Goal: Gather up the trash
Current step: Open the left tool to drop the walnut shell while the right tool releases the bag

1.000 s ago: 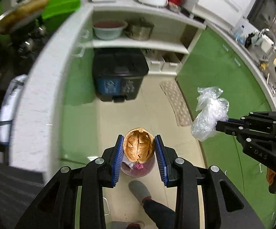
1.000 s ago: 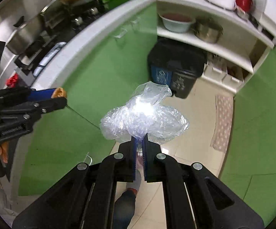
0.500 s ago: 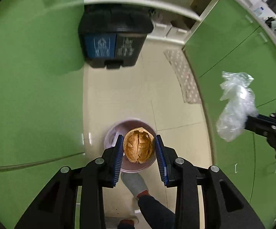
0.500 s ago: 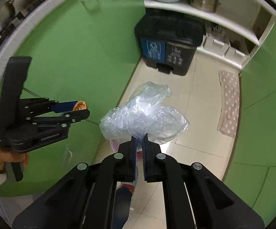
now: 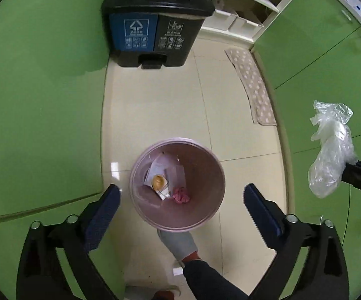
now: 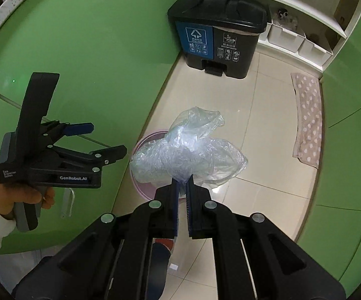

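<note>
Left gripper [image 5: 181, 198] jaws opening, spread wide, nothing between the pads; straight below and ahead of it sits the pink bin [image 5: 215, 172]. Walnut shell [image 5: 158, 181] lies on the bin floor among white paper scraps [image 5: 166, 166] and a pink crumpled bit [image 5: 180, 195].

Right gripper [image 6: 182, 185] is clenched on the plastic bag [image 6: 188, 150], pinching a small gathered neck at the fingertips. In its view the bin [image 6: 144, 192] is ahead and below, mostly hidden behind the bag, offset toward the left gripper [image 6: 106, 138].

Risks:
- Bag is light and billowy; released from this height off-centre it could drift and land on the floor or hang on the rim. The right gripper looks not yet over the bin mouth.
- Film may cling to the ribbed pads when the jaws part, so it might not fall cleanly.
- The two grippers are near each other; bringing the right one over the bin could clip the left one's spread fingers.
- Person's foot [image 5: 178, 243] touches the bin's near edge; a nudge could shift it.

Bag look: clear, crinkled, thin film, puffed into loose lobes, apparently empty. Shell: tan-orange, small, rounded, hollow side hard to tell.
</note>
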